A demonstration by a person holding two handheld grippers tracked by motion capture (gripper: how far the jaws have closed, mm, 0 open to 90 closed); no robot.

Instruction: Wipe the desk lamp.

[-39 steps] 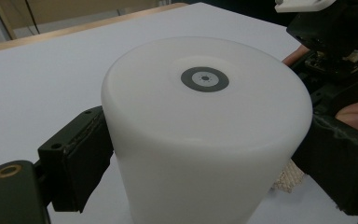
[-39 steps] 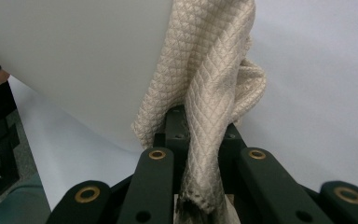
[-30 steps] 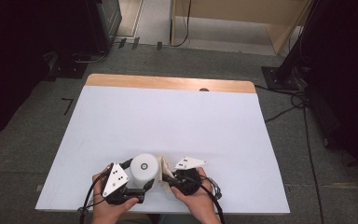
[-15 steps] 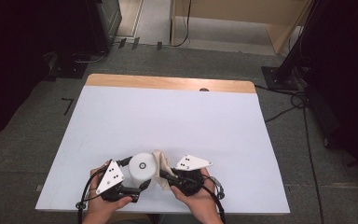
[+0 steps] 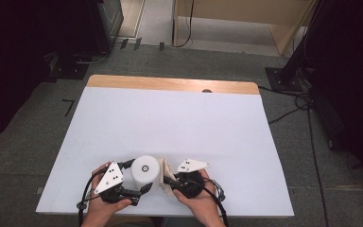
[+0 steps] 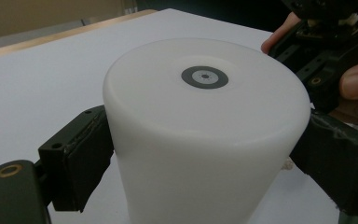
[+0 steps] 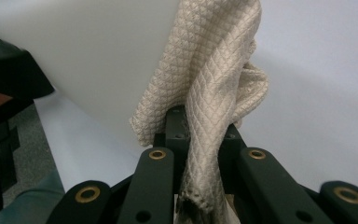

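Your right gripper (image 5: 166,178) now sits tucked closer against the white plastic cylinder (image 5: 145,171) than a second ago, and its grey three-cornered plate has swung up and tilted. Your left gripper (image 5: 139,177) has barely shifted, and the cylinder stands upright at the same spot, near the front edge of the white table (image 5: 179,123), between your two hands.

Look at your left gripper's view: both black jaws press on the flanks of the cylinder (image 6: 205,135), one on each side, spread wide to take its full width. You have it clamped. On its flat top sits a small grey ring mark (image 6: 204,76).

Over on the right, your jaws are almost fully closed, and they pinch a beige quilted cloth (image 7: 214,88) between them. The cloth rises out of the jaws in a loose fold and lies against the cylinder's smooth side wall (image 7: 88,56). In the high view that cloth (image 5: 166,171) shows as a pale strip touching the right side of the cylinder, just ahead of your right hand (image 5: 194,196).

Your left hand (image 5: 105,198) wraps the left gripper's body at the table's near edge.
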